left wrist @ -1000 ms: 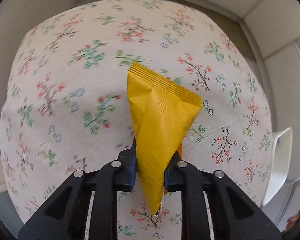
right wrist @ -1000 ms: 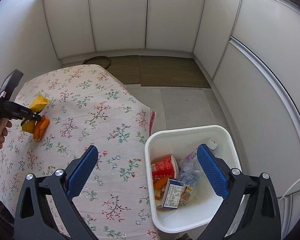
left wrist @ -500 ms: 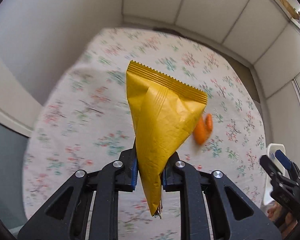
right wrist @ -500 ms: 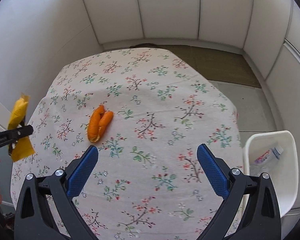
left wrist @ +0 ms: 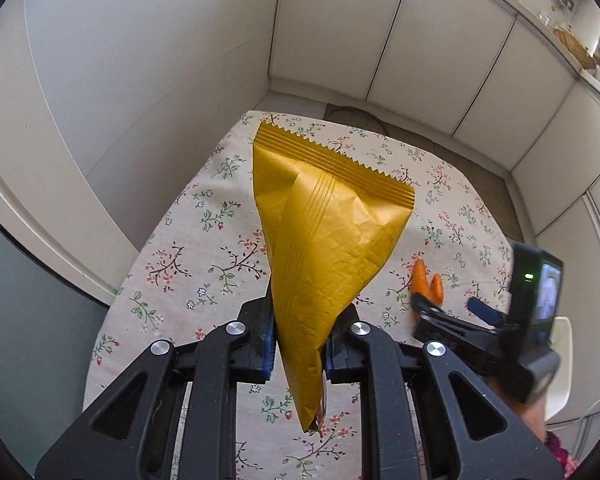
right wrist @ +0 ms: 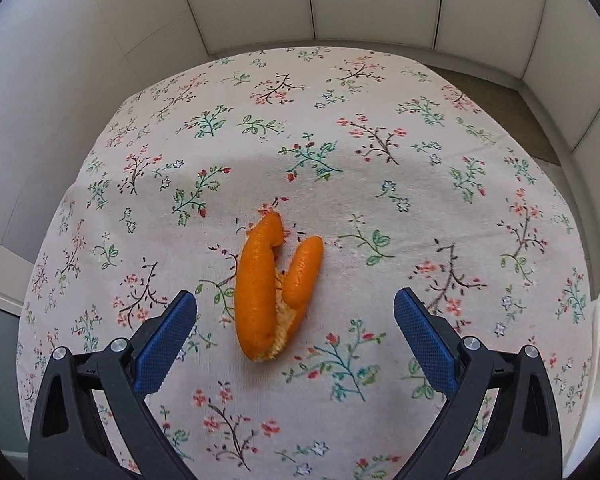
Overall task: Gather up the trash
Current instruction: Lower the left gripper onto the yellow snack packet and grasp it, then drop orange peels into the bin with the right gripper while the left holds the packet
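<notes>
One yellow wrapper [left wrist: 324,248], one orange peel [right wrist: 274,284], two grippers

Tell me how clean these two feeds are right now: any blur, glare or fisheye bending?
Left wrist view: yellow wrapper sharp, evenly lit; the right tool at the right edge slightly smeared; cabinet lines bow strongly. Right wrist view: orange peel crisp, floral tablecloth bulges like a dome, soft daylight, faint shadow band across the cloth, no harsh glare.

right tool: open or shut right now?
Open. The right tool has its blue pads spread wide on either side of the orange peel, which lies on the floral tablecloth; neither pad touches it.
</notes>
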